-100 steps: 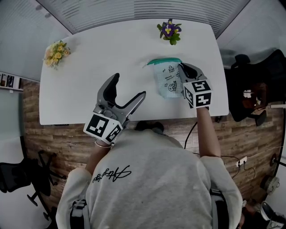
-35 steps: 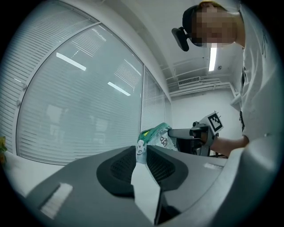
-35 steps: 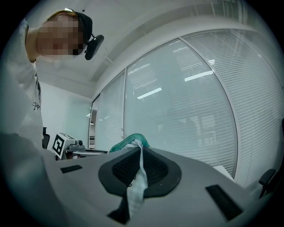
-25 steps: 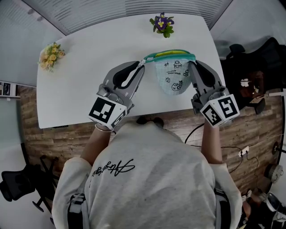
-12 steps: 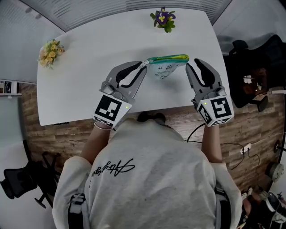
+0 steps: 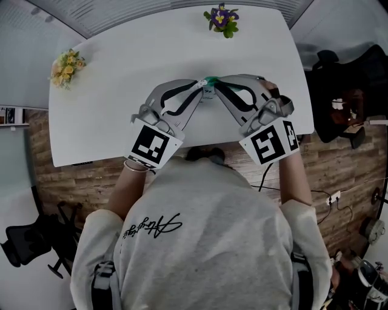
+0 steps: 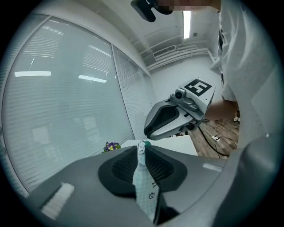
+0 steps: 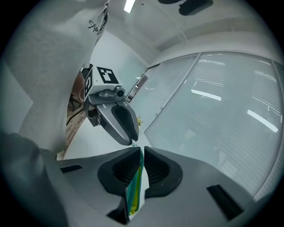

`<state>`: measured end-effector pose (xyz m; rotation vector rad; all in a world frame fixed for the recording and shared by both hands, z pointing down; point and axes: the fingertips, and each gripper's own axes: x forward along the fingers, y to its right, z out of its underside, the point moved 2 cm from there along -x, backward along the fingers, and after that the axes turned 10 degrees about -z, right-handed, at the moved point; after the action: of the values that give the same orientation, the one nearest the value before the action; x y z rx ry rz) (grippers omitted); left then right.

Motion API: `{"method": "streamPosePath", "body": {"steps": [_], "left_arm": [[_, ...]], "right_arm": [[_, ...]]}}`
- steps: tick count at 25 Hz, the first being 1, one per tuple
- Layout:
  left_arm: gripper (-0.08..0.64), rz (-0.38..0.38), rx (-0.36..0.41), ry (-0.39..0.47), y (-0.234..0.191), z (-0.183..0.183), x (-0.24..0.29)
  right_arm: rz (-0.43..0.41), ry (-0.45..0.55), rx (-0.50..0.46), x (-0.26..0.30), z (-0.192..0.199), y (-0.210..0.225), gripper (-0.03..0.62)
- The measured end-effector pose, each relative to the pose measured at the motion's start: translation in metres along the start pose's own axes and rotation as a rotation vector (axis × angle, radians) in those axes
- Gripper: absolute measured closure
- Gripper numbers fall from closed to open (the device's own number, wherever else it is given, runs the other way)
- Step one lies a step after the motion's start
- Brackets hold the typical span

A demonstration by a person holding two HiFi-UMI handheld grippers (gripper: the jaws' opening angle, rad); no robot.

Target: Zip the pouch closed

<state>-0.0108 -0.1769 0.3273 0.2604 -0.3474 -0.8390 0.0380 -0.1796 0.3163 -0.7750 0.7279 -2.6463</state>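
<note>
The pale printed pouch (image 6: 210, 80) hangs above the white table (image 6: 115, 115), mostly hidden under the two grippers. My left gripper (image 6: 203, 88) is shut on its pale fabric end (image 7: 144, 188), with a small metal zip piece (image 7: 141, 149) at the jaw tips. My right gripper (image 6: 217, 82) has come tip to tip with the left. Its jaws have just been closing, and they now pinch the pouch's teal and yellow zip edge (image 8: 134, 191). The right gripper (image 7: 175, 119) shows close ahead in the left gripper view. The left gripper (image 8: 116, 120) shows close ahead in the right gripper view.
A pot of purple flowers (image 6: 221, 18) stands at the table's far edge and a yellow bunch (image 6: 65, 64) at its far left corner. A dark office chair (image 6: 342, 79) is on the floor to the right. The table's near edge runs just under the grippers.
My right gripper has rolled and swept left along the pouch's top until it meets the left gripper. The pouch, stretched between the grippers before, is now bunched beneath them. The left gripper sank slightly.
</note>
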Motion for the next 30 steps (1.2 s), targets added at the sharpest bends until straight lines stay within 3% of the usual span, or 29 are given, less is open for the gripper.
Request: {"method": "streamPosePath", "body": {"steps": [6, 11, 17, 19, 24, 26, 30], "left_arm": [[0.506, 0.059, 0.069, -0.042, 0.004, 0.005, 0.001], [0.505, 0.089, 0.147, -0.079, 0.010, 0.010, 0.003], [0.505, 0.133, 0.201, -0.080, 0.014, 0.010, 0.005], [0.505, 0.134, 0.203, -0.076, 0.013, 0.010, 0.006], [0.505, 0.166, 0.170, -0.042, 0.014, 0.005, 0.010], [0.505, 0.168, 0.140, -0.019, 0.013, 0.001, 0.012], [0.488, 0.119, 0.080, 0.044, 0.003, -0.004, 0.011]], "right_arm": [[-0.163, -0.074, -0.151, 0.013, -0.006, -0.006, 0.549], [-0.270, -0.135, -0.202, 0.016, -0.003, -0.013, 0.537], [-0.343, -0.152, -0.162, 0.016, 0.003, -0.016, 0.510], [-0.369, -0.171, -0.142, 0.015, 0.007, -0.017, 0.447], [-0.343, -0.182, -0.133, 0.023, 0.014, -0.014, 0.455], [-0.301, -0.174, -0.144, 0.026, 0.015, -0.010, 0.536], [-0.203, -0.108, -0.106, 0.025, 0.011, 0.000, 0.546]]}}
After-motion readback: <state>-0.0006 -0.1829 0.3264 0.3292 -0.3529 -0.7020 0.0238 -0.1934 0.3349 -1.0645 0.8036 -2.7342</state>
